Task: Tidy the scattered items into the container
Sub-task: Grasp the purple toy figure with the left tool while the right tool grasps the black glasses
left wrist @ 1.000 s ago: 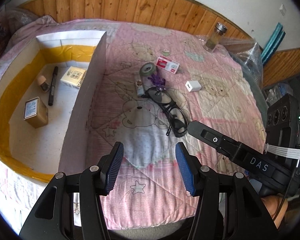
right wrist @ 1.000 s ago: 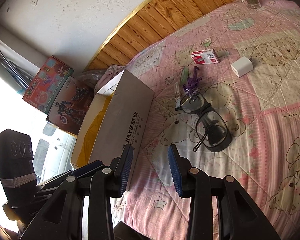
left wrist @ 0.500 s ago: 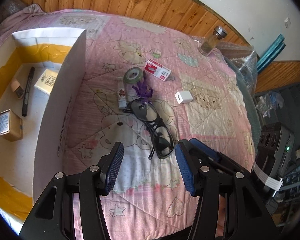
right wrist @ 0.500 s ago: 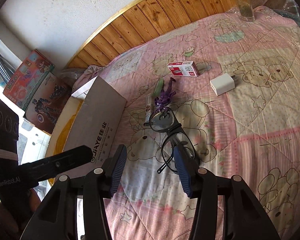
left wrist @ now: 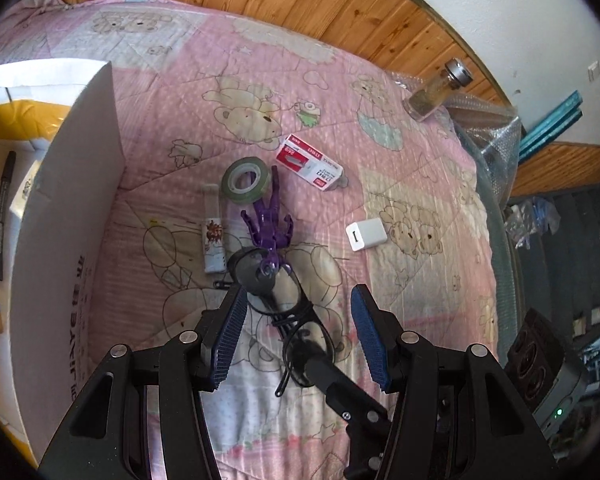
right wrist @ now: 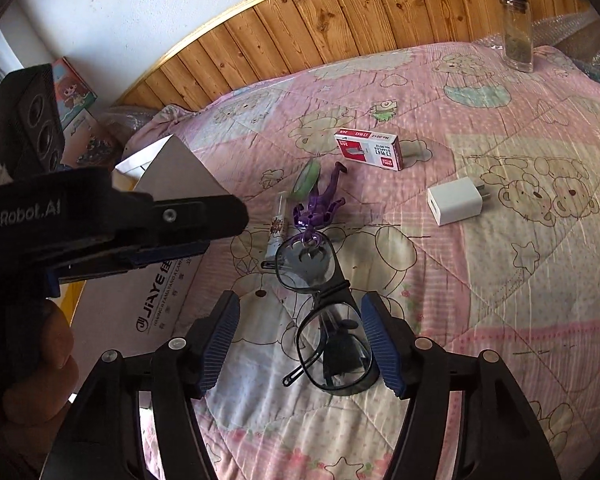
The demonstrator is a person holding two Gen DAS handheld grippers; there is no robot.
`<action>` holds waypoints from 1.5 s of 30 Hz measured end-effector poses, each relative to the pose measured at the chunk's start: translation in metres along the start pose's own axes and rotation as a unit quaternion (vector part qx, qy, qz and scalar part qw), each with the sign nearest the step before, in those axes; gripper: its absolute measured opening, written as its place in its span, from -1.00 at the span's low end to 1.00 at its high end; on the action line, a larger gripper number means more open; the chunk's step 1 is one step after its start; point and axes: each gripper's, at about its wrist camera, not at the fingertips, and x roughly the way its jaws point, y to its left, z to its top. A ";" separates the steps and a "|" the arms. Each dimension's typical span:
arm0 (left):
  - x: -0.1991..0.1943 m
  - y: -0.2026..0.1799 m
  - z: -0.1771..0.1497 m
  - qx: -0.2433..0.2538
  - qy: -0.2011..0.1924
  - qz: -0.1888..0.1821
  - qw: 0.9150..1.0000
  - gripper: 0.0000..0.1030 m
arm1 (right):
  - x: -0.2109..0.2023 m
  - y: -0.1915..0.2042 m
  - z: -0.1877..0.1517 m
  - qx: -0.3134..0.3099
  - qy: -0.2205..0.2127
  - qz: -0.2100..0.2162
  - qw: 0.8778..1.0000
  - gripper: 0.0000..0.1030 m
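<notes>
Black-framed glasses lie on the pink quilt. My right gripper hangs just over them with its jaws opening. The near lens sits between the blue pads, which do not touch it. My left gripper is open above the same glasses. Below it, one black finger of the right gripper reaches in. Past the glasses lie a purple figure, a green tape roll, a small tube, a red-and-white staple box and a white charger. The cardboard box stands on the left.
Inside the box lie a black pen and small packets. A glass jar stands at the quilt's far edge by the wooden wall panelling. Bubble wrap lies at the right edge of the bed. A hand holds the left gripper.
Both grippers have moved in over the glasses, the left one swinging right, away from the box. The right gripper's jaws have spread much wider.
</notes>
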 end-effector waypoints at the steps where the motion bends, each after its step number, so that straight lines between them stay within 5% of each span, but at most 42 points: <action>1: 0.007 0.002 0.004 -0.004 0.006 0.000 1.000 0.10 | 0.003 0.000 0.002 -0.003 0.002 -0.002 1.000 0.29; 21: 0.105 0.020 0.050 -0.001 0.080 -0.006 0.997 0.10 | 0.063 0.004 0.001 -0.104 0.054 -0.077 0.990 0.32; 30: 0.113 0.013 0.058 0.027 0.068 0.003 0.997 0.09 | 0.066 0.001 -0.010 -0.124 0.047 -0.090 0.987 0.30; 33: 0.114 0.010 0.058 0.040 0.063 0.014 0.997 0.02 | 0.065 0.004 -0.012 -0.135 0.045 -0.090 0.986 -0.11; 36: 0.115 0.005 0.057 0.067 0.058 0.042 0.995 -0.32 | 0.063 0.005 -0.012 -0.134 0.047 -0.088 0.986 -0.15; 38: 0.113 0.007 0.057 0.061 0.061 0.027 0.996 -0.47 | 0.059 -0.001 -0.011 -0.119 0.048 -0.080 0.989 -0.16; 45: 0.097 -0.007 0.052 0.073 0.049 0.005 0.996 -0.62 | 0.030 -0.022 -0.014 -0.068 0.040 -0.057 0.995 -0.46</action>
